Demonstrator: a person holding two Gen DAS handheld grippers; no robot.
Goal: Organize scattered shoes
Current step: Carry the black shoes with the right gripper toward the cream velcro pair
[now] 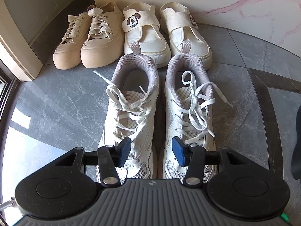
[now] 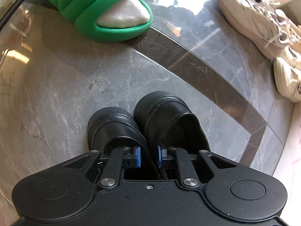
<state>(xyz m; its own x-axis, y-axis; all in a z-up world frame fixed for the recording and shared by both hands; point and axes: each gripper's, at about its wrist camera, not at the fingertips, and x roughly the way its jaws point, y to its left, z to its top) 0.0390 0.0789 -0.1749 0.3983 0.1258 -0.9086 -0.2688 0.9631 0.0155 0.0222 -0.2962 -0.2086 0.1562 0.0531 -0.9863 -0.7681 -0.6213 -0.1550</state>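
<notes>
Pinching black shoes w/ right tongs.

Bare grey floor left of white sneakers; beige pair, strap shoes block the wall side

Toes of the white mesh lace-up sneakers hidden beneath the left tongs and their grey ribbed housing. Heels of the black leather slip-on shoes lost behind the right tongs, so grip between the blue pads not clearly visible. Green padded sandal cut off by the top edge; cream chunky sneakers blurred and cropped at the right; a dark rounded shape at the right edge unidentifiable.
</notes>
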